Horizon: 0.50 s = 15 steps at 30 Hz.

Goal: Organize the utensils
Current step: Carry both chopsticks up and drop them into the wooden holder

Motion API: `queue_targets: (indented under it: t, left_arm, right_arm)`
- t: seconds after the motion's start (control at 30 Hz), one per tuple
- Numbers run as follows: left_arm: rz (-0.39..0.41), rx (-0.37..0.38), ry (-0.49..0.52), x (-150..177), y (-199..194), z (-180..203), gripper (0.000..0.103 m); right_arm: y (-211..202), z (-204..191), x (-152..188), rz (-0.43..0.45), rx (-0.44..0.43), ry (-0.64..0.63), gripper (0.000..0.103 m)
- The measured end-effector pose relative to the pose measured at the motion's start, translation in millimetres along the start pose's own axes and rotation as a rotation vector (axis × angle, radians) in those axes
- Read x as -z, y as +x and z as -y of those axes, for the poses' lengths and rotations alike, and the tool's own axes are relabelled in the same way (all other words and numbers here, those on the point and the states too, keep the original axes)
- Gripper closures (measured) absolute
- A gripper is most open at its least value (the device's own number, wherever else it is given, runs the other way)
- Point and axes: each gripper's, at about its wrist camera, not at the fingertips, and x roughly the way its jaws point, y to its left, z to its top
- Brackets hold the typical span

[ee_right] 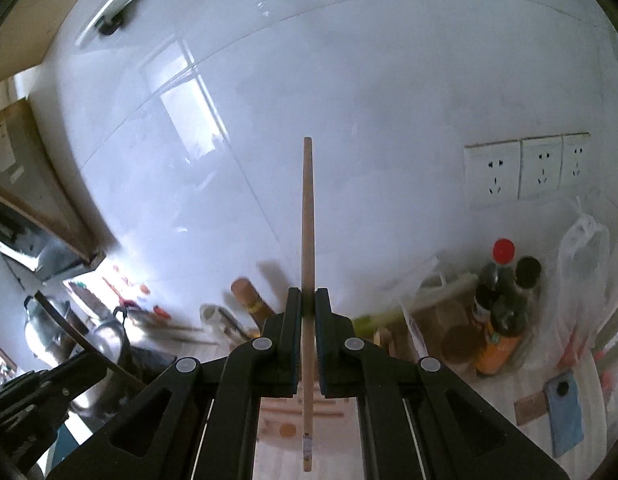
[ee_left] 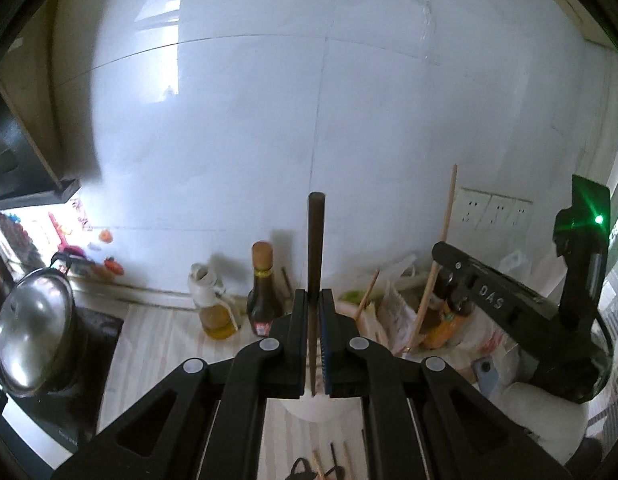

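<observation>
My left gripper (ee_left: 314, 294) is shut on a dark brown chopstick (ee_left: 316, 240), held upright above the counter. A white round holder (ee_left: 323, 406) shows just below the jaws. My right gripper (ee_right: 307, 293) is shut on a light wooden chopstick (ee_right: 307, 220), also upright. In the left wrist view the right gripper's body (ee_left: 521, 304) is at the right, with its light chopstick (ee_left: 439, 248) slanting up. More utensils (ee_left: 329, 464) lie on the counter at the bottom edge.
A steel pot with lid (ee_left: 29, 328) sits on a black stove at the left. An oil bottle (ee_left: 215, 304) and sauce bottle (ee_left: 263, 292) stand against the white tiled wall. Bottles and plastic bags (ee_right: 505, 312) crowd the right, below wall sockets (ee_right: 525, 166). A blue phone (ee_right: 563, 412) lies at right.
</observation>
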Motion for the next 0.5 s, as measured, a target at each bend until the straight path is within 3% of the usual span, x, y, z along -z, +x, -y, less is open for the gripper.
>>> queue_targets:
  t: [0.5]
  left_arm:
    - [0.016,-0.001,-0.021,-56.0,53.0,-5.4,0.100]
  right_arm:
    - [57.5,8.4,-34.0,0.078,0.041,0.017,0.097]
